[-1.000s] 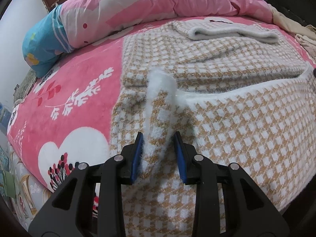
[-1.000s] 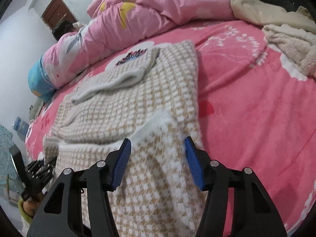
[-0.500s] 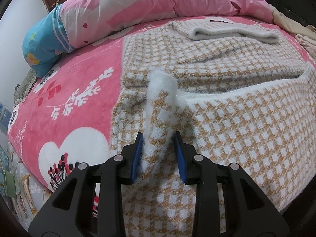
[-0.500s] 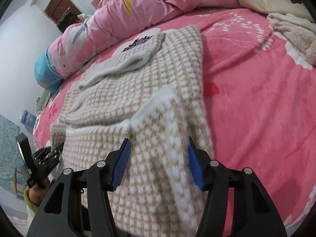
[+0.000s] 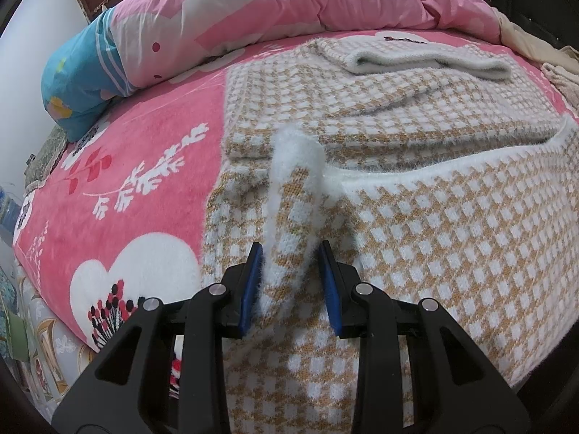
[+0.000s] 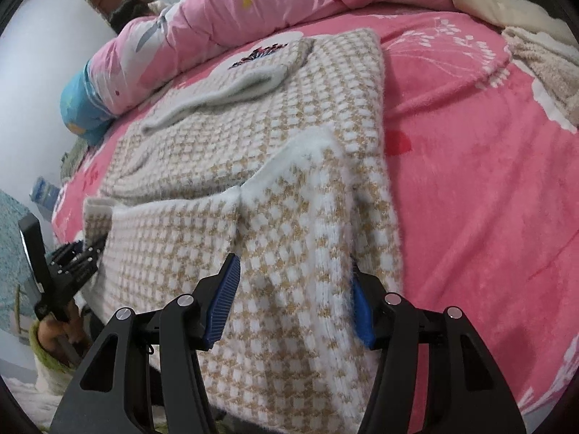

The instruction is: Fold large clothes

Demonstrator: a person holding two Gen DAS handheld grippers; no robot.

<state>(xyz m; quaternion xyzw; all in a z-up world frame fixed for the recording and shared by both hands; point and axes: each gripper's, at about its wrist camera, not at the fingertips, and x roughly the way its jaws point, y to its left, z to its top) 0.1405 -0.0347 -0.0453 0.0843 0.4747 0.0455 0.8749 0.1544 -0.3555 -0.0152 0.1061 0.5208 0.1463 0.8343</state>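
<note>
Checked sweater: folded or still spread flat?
Partly folded: the checked sweater has its white hem lifted over the body, both bottom corners held.

Right claw has rolled and shifted over the fluffy tan-and-white checked knit sweater. Raised white-trimmed sweater fold now fills more of the gap between its blue pads, its right edge reaching the right pad; a second ago it lay left of centre.
</note>
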